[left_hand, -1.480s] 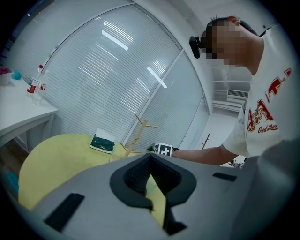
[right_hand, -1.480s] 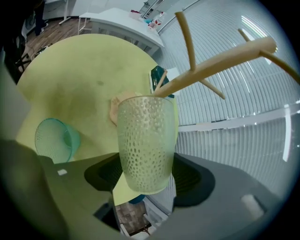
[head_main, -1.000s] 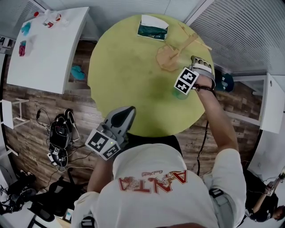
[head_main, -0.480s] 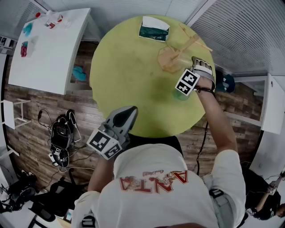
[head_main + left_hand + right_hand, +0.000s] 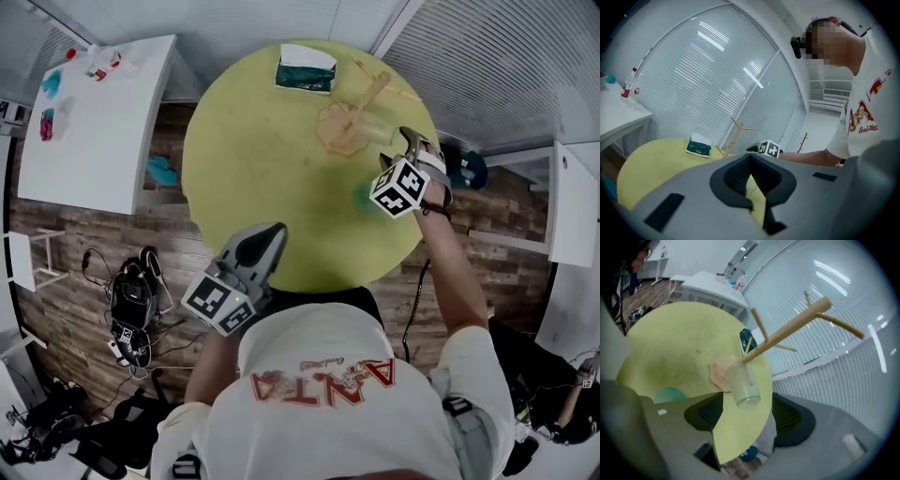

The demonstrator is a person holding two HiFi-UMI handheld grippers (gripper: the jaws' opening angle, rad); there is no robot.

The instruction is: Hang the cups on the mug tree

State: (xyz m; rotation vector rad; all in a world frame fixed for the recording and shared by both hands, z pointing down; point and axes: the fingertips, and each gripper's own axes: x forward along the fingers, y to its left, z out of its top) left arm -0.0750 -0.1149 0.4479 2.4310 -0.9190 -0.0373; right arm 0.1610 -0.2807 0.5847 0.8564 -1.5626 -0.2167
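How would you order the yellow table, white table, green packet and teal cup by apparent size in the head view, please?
1. yellow table
2. white table
3. green packet
4. teal cup, partly hidden, so unsure

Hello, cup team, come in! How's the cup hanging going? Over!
Left tool shut, empty. Right tool open, empty. Clear cup hangs on mug tree, low peg. Teal cup on table; nothing blocking.

left gripper [image 5: 750,161]: jaws seen closed together, nothing held
mug tree [image 5: 734,137]: stood at far side of yellow table [image 5: 656,159]
green pack [image 5: 698,147]: laid just left of it
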